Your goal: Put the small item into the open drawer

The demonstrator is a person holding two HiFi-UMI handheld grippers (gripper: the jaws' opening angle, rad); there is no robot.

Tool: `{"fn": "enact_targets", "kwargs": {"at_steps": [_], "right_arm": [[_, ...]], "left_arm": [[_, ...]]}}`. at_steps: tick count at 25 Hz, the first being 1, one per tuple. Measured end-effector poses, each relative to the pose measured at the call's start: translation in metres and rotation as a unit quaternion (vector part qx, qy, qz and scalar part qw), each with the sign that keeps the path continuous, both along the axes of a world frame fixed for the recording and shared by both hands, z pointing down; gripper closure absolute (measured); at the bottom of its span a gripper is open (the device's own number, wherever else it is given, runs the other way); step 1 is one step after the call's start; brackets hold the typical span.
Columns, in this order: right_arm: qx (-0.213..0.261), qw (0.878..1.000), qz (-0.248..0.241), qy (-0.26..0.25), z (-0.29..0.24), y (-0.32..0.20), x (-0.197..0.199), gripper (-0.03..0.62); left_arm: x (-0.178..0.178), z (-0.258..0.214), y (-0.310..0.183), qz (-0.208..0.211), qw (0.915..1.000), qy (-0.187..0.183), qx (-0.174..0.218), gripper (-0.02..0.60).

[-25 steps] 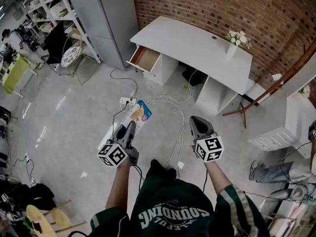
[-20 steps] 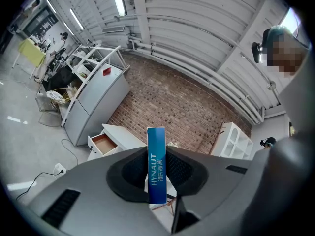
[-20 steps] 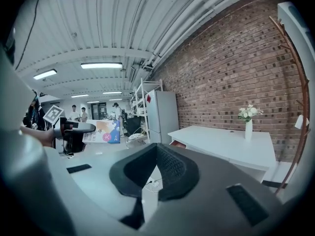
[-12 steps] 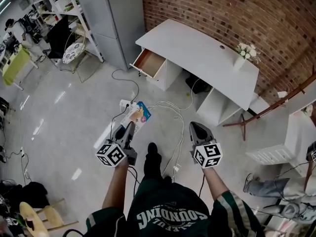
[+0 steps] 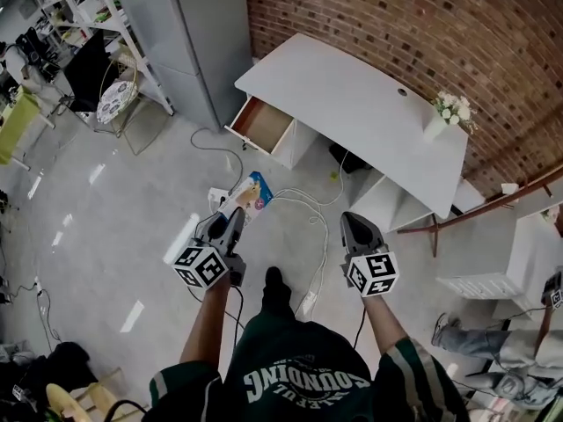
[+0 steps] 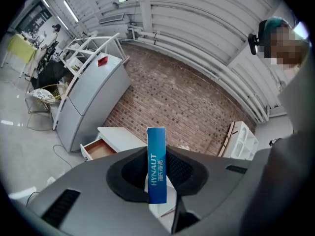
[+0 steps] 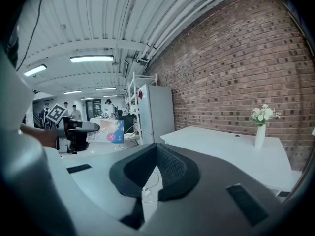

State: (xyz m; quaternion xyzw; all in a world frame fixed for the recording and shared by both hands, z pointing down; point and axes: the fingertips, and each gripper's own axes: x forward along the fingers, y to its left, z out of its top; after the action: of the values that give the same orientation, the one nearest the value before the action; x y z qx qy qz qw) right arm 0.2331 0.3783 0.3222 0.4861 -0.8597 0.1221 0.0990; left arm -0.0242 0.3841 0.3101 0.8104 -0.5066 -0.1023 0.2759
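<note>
The floor [image 5: 114, 236] was smooth and glossy, throwing back pale streaks of light. The brick wall [image 5: 422, 25] was rough, matt red masonry with sunken mortar lines. The desk [image 5: 352, 104] had a smooth white top, and its open drawer [image 5: 264, 123] showed a wood-coloured lining. The carton [image 6: 156, 166] was blue card with a slight sheen. The left gripper [image 5: 234, 218] and right gripper [image 7: 156, 149] had matt dark-grey plastic shells and finely ribbed pads [image 7: 170, 166]. The fridge [image 5: 198, 33] looked like smooth grey painted metal. The person's jersey [image 5: 299, 376] was green cloth.

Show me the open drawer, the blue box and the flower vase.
open drawer [image 5: 264, 123]: head view, wooden bottom.
blue box [image 6: 156, 163]: left gripper view, printed edge.
flower vase [image 5: 436, 127]: head view, white body.
</note>
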Motion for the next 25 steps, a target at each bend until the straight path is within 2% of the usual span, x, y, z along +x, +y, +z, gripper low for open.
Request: {"fn": "enact_targets", "kwargs": {"at_steps": [11,17,25], "right_arm": [[-0.014,1.000,0.026,-0.002,0.013,-0.112,-0.033,0.571],[-0.018,0.999,0.028,-0.006,0.022,-0.157,-0.053,0.571],[-0.028,0.999,0.023,-0.004,0.032,-0.203,-0.066,0.571]], "left_arm": [[-0.036,0.014,-0.109,0.014,0.9998,0.003,-0.016,0.499],[-0.060,0.021,-0.156,0.017,0.9996,-0.002,-0.021,0.498],[-0.068,0.035,-0.206,0.018,0.9993,0.000,-0.033,0.497]]}}
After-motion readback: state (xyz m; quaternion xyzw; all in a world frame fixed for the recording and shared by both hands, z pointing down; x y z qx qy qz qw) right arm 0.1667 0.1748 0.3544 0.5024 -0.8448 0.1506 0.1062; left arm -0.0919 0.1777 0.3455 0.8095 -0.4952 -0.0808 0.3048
